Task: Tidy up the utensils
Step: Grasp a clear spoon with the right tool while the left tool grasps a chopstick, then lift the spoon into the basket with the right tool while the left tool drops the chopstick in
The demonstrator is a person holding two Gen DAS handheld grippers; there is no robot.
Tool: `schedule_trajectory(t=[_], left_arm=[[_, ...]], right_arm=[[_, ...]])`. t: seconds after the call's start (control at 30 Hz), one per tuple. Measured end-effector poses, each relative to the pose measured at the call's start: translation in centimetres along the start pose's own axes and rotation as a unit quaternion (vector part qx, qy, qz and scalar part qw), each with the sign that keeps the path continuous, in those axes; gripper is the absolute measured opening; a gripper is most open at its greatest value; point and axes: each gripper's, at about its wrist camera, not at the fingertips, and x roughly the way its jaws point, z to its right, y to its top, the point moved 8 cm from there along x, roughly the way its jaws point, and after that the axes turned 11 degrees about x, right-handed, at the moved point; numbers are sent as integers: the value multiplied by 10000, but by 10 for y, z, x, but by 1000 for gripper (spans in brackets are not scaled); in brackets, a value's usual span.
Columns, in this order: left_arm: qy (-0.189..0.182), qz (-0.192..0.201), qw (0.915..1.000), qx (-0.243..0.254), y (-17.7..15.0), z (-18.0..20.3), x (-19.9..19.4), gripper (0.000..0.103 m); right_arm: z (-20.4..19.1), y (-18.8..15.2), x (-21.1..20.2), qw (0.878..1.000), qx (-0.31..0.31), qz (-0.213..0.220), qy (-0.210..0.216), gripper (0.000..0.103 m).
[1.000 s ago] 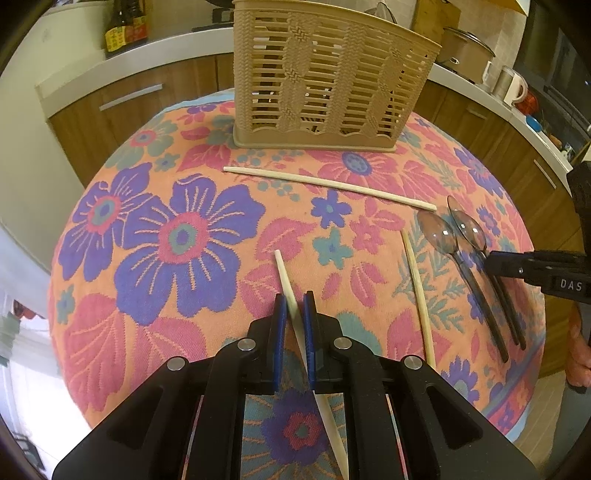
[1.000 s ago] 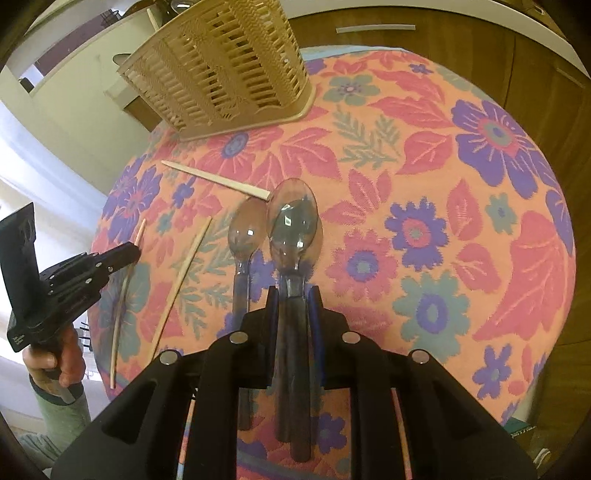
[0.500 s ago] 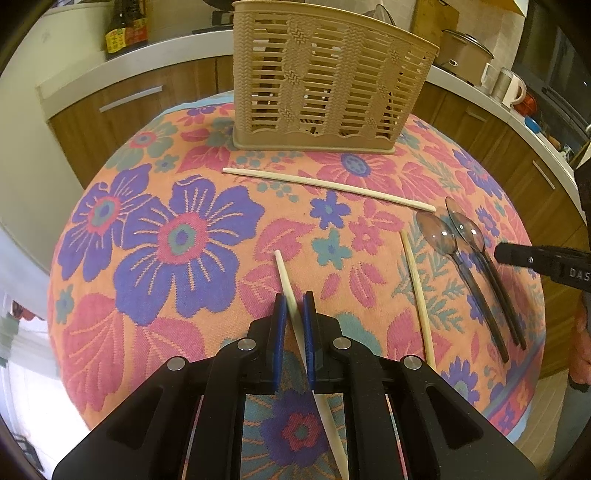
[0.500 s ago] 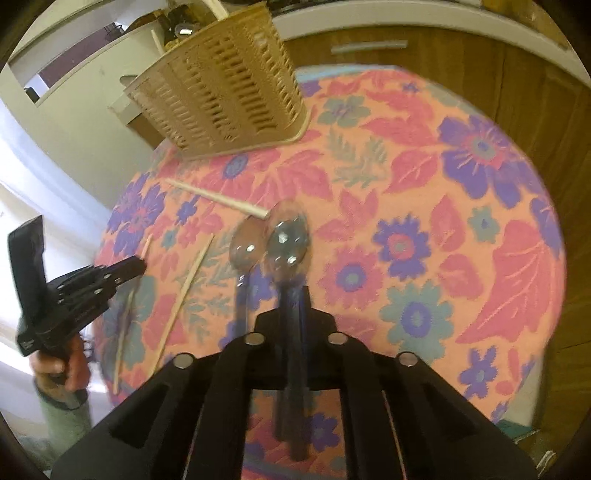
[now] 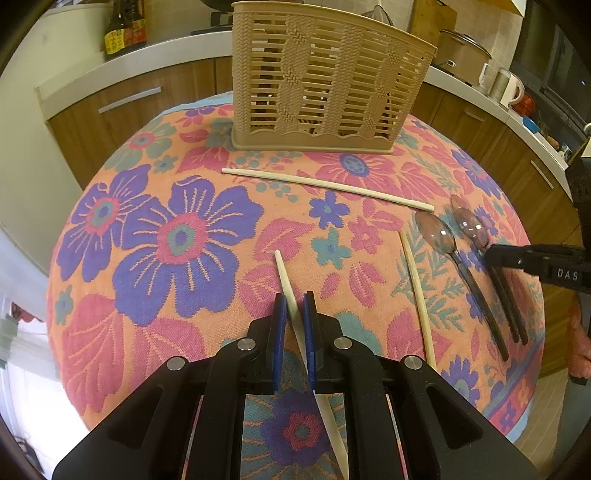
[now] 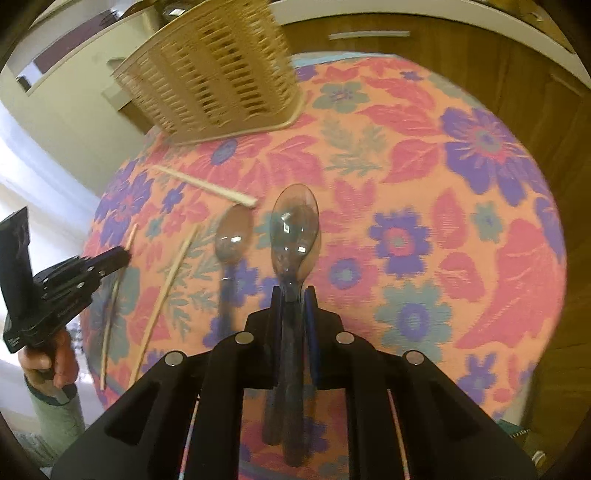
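My left gripper (image 5: 293, 306) is shut on a pale chopstick (image 5: 286, 280) that lies low on the flowered tablecloth (image 5: 177, 236); its tip pokes out past the pads. Two more chopsticks (image 5: 325, 186) (image 5: 417, 291) lie loose ahead and to the right. My right gripper (image 6: 293, 299) is shut on the handle of a clear smoky spoon (image 6: 295, 225), bowl pointing away. A second spoon (image 6: 234, 240) lies just left of it. From the left wrist view the right gripper (image 5: 489, 254) shows over both spoons (image 5: 436, 232). The left gripper (image 6: 122, 256) appears at the right wrist view's left edge.
A beige slotted utensil basket (image 5: 325, 81) stands at the far side of the table, also seen blurred as the basket (image 6: 214, 70). Wooden cabinets and a white counter with bottles (image 5: 123, 33) and a mug (image 5: 513, 90) ring the table. A hand (image 6: 48, 365) holds the left gripper.
The right jaws have drawn in onto the spoon handle, and the right wrist view has shifted a little over the table. The left gripper and its chopstick have not moved.
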Motion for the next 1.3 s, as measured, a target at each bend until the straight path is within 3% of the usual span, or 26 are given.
schedule_trajectory(t=[0.27, 0.37, 0.5, 0.53, 0.7, 0.77, 0.8, 0.83, 0.93, 1.0, 1.17, 1.3], left_arm=[[9, 5, 10000, 8, 0, 0, 0, 8], [5, 5, 10000, 13, 0, 1, 0, 9], [-45, -68, 10000, 54, 0, 2, 0, 9], [-131, -116, 9998, 38, -1, 1, -2, 9], [-611, -382, 9974, -15, -10, 2, -8, 13], [-735, -441, 9963, 19, -11, 7, -9, 14], [-749, -469, 9961, 60, -12, 10, -8, 14], [-636, -494, 9966, 171, -10, 15, -6, 14], [-31, -534, 9971, 535, -7, 23, -2, 7], [143, -516, 9963, 675, -5, 27, -2, 5], [8, 275, 9992, 301, 25, 13, -31, 4], [-115, 1148, 9933, -51, 69, -5, -71, 4]], right_arm=[[23, 4, -9, 9995, 244, 162, -123, 8], [32, 8, -5, 9986, 221, 218, -422, 9], [24, 7, -3, 9981, -213, -120, -567, 31], [22, 7, -1, 9973, -297, -206, -639, 31], [18, 9, 6, 9913, -449, -532, -1114, 31], [19, 10, 7, 9898, -436, -516, -1255, 26], [19, 11, 7, 9887, -472, -485, -1336, 18], [17, 11, 8, 9879, -533, -467, -1383, 10], [12, 10, 7, 9887, -571, -427, -1316, 10], [8, 9, 3, 9896, -599, -303, -1271, 9], [-15, 23, -34, 9952, -655, 300, -660, 9], [-42, 49, -72, 9927, -775, 916, -151, 9]])
